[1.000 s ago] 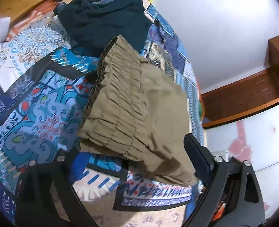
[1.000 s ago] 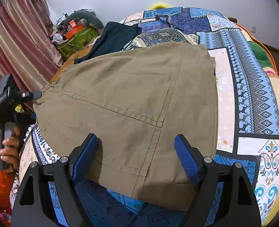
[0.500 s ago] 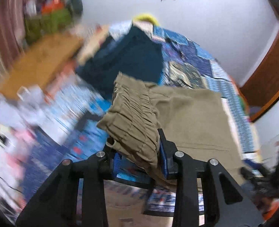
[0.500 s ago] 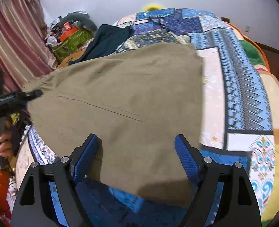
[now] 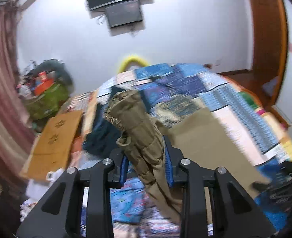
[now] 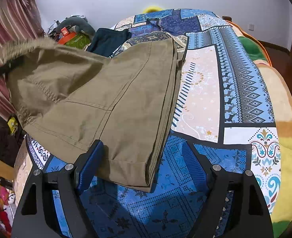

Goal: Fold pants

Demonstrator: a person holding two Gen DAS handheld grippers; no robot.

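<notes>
Olive-khaki pants (image 6: 114,91) lie folded lengthwise on the patterned blue bedspread (image 6: 235,83). My left gripper (image 5: 146,163) is shut on the gathered waistband (image 5: 134,119) and lifts it off the bed; in the right wrist view this raised waistband end (image 6: 33,47) hangs high at the left. My right gripper (image 6: 142,168) is open, its fingers either side of the pants' near hem corner (image 6: 130,164), holding nothing.
A dark teal garment (image 6: 108,39) lies on the bed beyond the pants, also in the left wrist view (image 5: 102,134). Cardboard (image 5: 54,138) and clutter with a green bag (image 5: 46,97) sit left of the bed. Striped curtain (image 6: 11,25) at left.
My left gripper closed on the waistband and raised it, swinging up so its view now faces the wall. The right gripper stayed open and the pants' near hem shifted left between its fingers.
</notes>
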